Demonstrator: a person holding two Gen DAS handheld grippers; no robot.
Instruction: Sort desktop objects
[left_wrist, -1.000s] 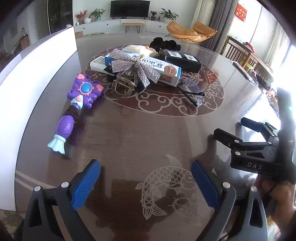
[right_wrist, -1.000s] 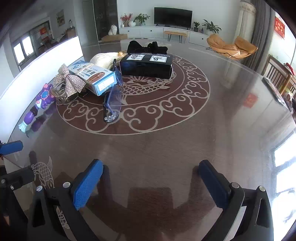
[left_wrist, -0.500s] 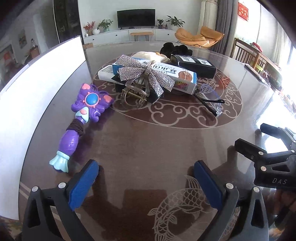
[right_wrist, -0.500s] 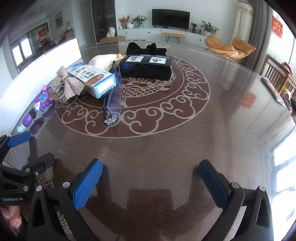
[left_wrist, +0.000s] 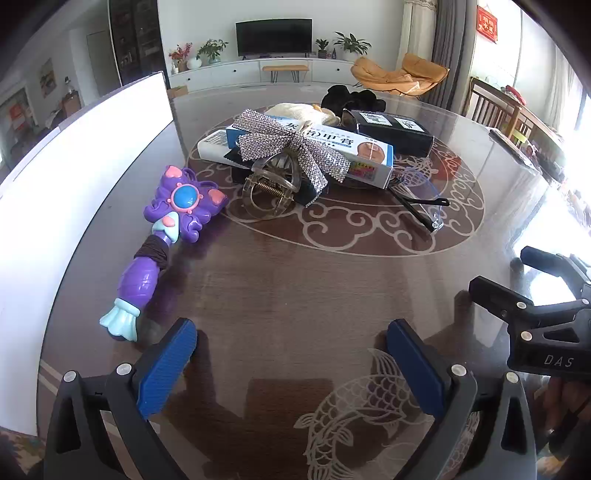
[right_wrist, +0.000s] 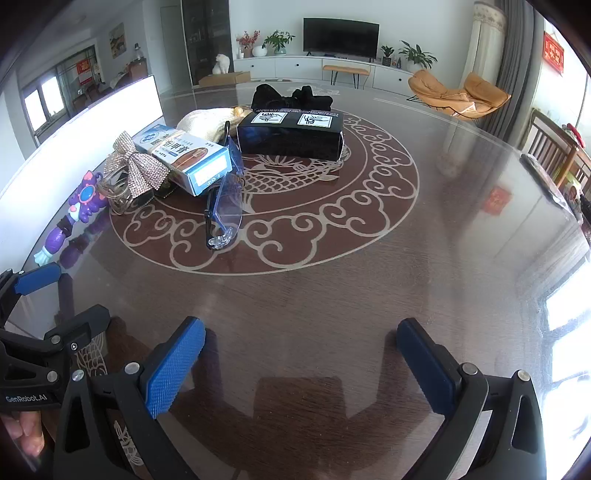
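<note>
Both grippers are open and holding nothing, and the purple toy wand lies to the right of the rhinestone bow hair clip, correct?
Not quite. In the left wrist view the purple toy wand lies to the left of the rhinestone bow hair clip, not right. The left gripper and right gripper are indeed open and holding nothing.

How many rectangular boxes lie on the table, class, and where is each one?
2. The blue-and-white box lies left of centre, behind the sparkly bow; the black box lies farther back, right of it. The cloth items could hide others.
</note>
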